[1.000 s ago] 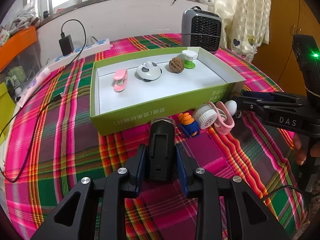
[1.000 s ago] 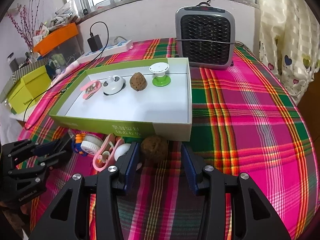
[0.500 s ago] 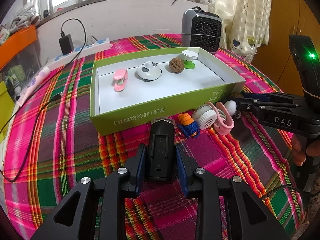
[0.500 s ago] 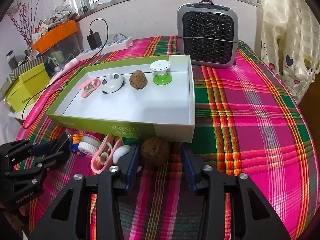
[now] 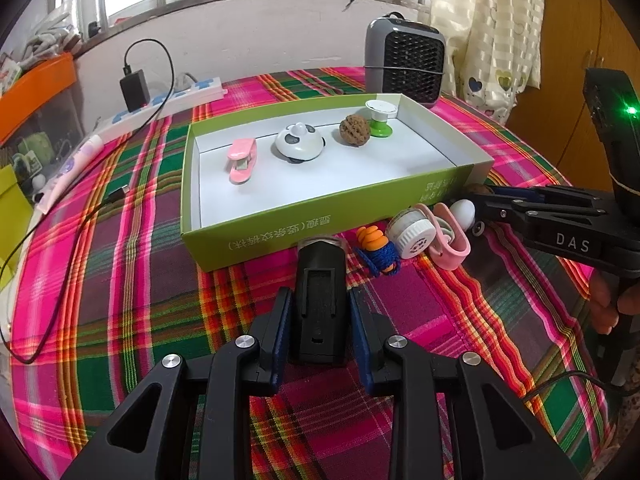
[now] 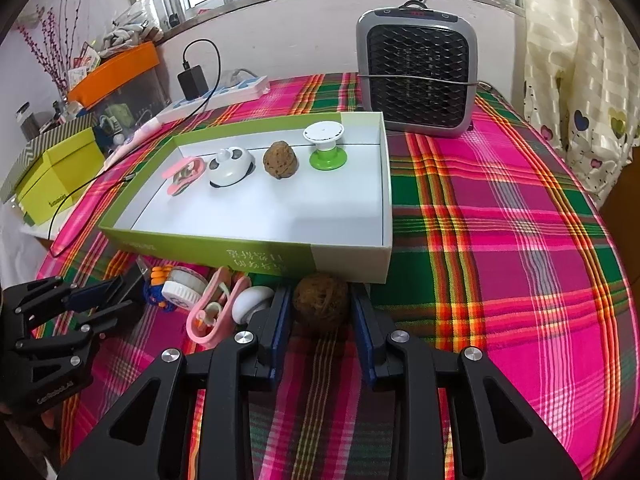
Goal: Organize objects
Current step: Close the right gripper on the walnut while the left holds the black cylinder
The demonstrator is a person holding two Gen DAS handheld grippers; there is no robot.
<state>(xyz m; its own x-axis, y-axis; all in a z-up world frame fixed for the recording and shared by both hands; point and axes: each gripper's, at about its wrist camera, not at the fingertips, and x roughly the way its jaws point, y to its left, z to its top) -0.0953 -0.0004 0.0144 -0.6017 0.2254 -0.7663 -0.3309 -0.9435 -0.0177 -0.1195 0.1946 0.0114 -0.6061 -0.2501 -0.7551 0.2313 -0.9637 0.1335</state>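
Note:
A green box (image 5: 320, 224) with a white floor holds a pink stapler (image 5: 242, 158), a black-and-white round toy (image 5: 298, 144), a walnut (image 5: 354, 130) and a green-and-white spool (image 5: 380, 120). In front of it on the cloth lie an orange-and-blue toy (image 5: 376, 246), a white round cap (image 5: 412, 232), a pink clip (image 5: 450, 236) and a white egg (image 5: 462, 212). My left gripper (image 5: 320, 292) is closing, its pads against a black oblong device (image 5: 320, 312). My right gripper (image 6: 320, 294) is closing too, its pads at the sides of a second walnut (image 6: 320, 304) by the box's near corner.
A grey fan heater (image 6: 416, 76) stands behind the box. A power strip (image 5: 168, 98) with a black charger and trailing cable lies at the back left. A yellow-green box (image 6: 56, 176) sits off the table's left edge. Plaid cloth stretches bare to the right.
The right jaws have narrowed around the walnut on the cloth. The left jaws have drawn in slightly on the black device. Neither hand has shifted.

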